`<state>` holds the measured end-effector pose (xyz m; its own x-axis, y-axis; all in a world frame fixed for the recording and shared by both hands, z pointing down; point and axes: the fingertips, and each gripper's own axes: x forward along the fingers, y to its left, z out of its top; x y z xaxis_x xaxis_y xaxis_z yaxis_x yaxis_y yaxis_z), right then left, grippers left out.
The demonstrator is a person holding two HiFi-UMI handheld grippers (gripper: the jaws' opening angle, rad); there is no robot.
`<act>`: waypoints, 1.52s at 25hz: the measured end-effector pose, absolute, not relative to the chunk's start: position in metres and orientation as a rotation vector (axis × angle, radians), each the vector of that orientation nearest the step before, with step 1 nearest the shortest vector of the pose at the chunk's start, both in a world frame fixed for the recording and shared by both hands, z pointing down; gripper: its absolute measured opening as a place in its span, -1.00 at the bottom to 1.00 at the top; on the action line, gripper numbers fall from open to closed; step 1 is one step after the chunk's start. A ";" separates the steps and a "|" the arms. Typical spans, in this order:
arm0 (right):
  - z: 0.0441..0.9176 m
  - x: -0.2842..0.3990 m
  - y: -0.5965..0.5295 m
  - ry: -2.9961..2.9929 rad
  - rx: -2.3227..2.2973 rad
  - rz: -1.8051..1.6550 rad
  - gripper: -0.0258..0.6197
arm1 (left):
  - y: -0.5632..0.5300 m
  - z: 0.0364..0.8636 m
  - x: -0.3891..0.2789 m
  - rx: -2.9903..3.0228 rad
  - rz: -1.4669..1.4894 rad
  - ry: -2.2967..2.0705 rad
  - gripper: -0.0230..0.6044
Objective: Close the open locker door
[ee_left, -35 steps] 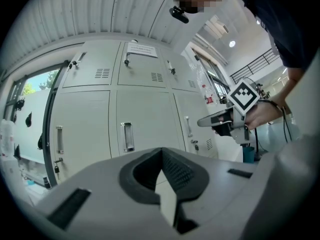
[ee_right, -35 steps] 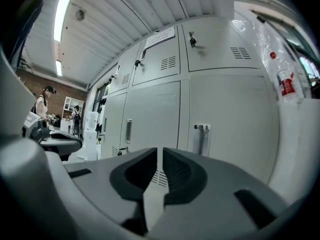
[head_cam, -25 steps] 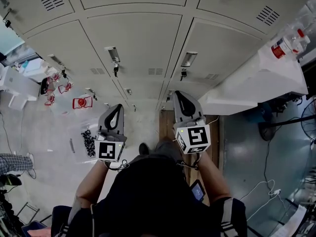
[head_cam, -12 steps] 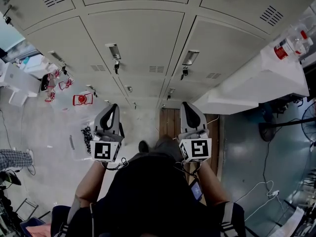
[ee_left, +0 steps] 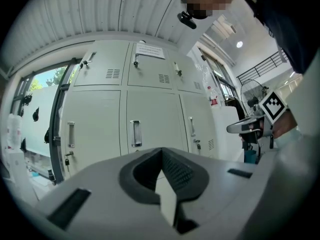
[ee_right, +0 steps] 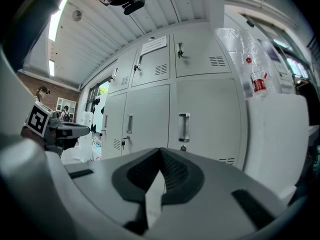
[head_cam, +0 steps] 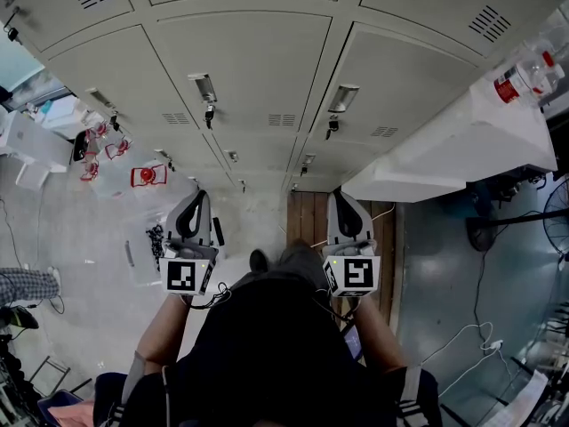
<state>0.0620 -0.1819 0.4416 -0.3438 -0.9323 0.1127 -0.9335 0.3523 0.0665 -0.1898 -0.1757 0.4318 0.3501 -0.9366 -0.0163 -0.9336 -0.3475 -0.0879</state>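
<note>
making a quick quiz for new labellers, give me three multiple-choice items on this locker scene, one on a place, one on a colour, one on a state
1. On which side does the open locker door stand?
A. the right claw's side
B. the left claw's side
C. behind the person

2. What colour is the label on the bottle by the top of that door?
A. blue
B. red
C. green

3. How is the right claw?
A. wide open
B. shut on a locker handle
C. shut with nothing in it

Answers:
1 A, the head view shows the door swung out to the right of the right claw.
2 B, a red band wraps the bottle.
3 C, its jaws meet, and the lockers stand clear ahead of it.
</note>
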 end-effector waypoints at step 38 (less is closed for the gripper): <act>0.449 0.054 -0.171 -2.449 1.693 0.002 -0.93 | -0.167 0.438 -0.191 -2.478 -0.048 1.820 -0.92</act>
<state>0.0545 -0.1707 0.4491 -0.3444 -0.9290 0.1355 -0.9292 0.3579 0.0918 -0.1907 -0.1667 0.4377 0.2995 -0.9540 -0.0146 -0.9519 -0.2978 -0.0724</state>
